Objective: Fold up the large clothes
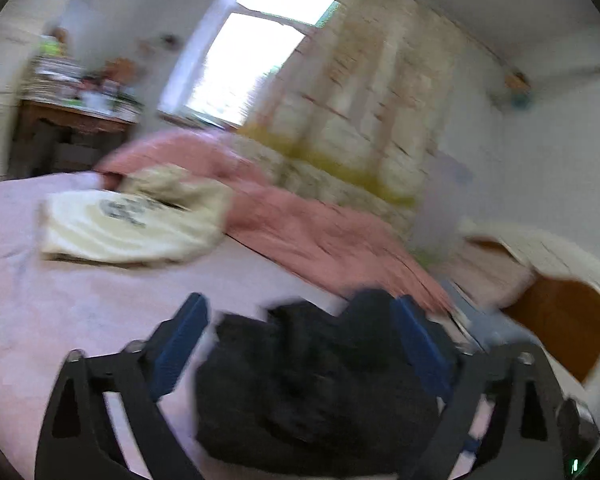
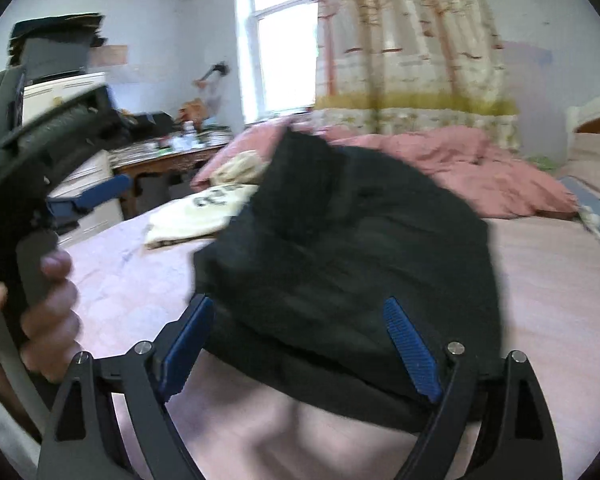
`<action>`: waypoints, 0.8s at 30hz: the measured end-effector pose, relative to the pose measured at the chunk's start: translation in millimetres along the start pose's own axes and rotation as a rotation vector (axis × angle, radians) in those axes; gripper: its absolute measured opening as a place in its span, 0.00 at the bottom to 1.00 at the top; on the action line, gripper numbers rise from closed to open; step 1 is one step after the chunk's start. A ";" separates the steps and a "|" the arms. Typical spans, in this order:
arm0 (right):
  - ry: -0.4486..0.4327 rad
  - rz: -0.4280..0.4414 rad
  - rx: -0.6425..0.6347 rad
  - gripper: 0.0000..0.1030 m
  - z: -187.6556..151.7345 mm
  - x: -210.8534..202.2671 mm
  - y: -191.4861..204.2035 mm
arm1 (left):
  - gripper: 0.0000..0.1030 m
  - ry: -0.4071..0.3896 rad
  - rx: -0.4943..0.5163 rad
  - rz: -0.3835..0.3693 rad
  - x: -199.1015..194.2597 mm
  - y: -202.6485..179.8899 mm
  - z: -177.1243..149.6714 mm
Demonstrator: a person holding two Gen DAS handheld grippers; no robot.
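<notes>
A black garment [image 1: 316, 388] lies bunched on the pink bed sheet [image 1: 60, 312]. In the left wrist view my left gripper [image 1: 300, 320] is open, its blue pads [image 1: 180, 344] either side of the black cloth. In the right wrist view the black garment [image 2: 348, 256] is a folded heap, and my right gripper [image 2: 300, 320] is open with its blue pads [image 2: 412, 352] wide apart over the heap's near edge. The left gripper [image 2: 92, 196] shows at the left of the right wrist view, held in a hand. Both views are blurred.
A folded cream shirt [image 1: 128, 228] with a dark print lies on the sheet beyond the black garment. A pink quilt [image 1: 300, 224] is heaped along the far side. A cluttered wooden desk [image 1: 72, 116] stands at the far left, a wooden headboard [image 1: 560, 320] at the right.
</notes>
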State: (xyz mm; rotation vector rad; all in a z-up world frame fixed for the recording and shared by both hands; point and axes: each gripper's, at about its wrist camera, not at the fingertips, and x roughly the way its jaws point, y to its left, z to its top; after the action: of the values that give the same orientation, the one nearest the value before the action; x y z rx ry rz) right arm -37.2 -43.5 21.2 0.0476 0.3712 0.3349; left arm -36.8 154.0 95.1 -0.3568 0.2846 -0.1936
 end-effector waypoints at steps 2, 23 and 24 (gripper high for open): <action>-0.022 -0.068 0.035 0.86 1.7 -14.9 -21.0 | 0.99 0.130 0.071 -0.027 24.8 -19.3 -6.8; 0.204 -0.053 0.151 0.86 11.1 45.0 -87.6 | 0.84 0.274 0.089 0.359 79.3 26.1 -43.8; 0.227 -0.065 0.147 0.86 9.2 50.2 -85.5 | 0.95 0.263 0.075 0.399 79.8 34.6 -45.5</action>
State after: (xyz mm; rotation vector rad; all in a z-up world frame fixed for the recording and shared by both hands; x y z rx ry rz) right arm 36.8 -107.5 3.3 0.1424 0.6209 0.2484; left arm 29.1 152.6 22.4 -0.1935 0.5989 0.1434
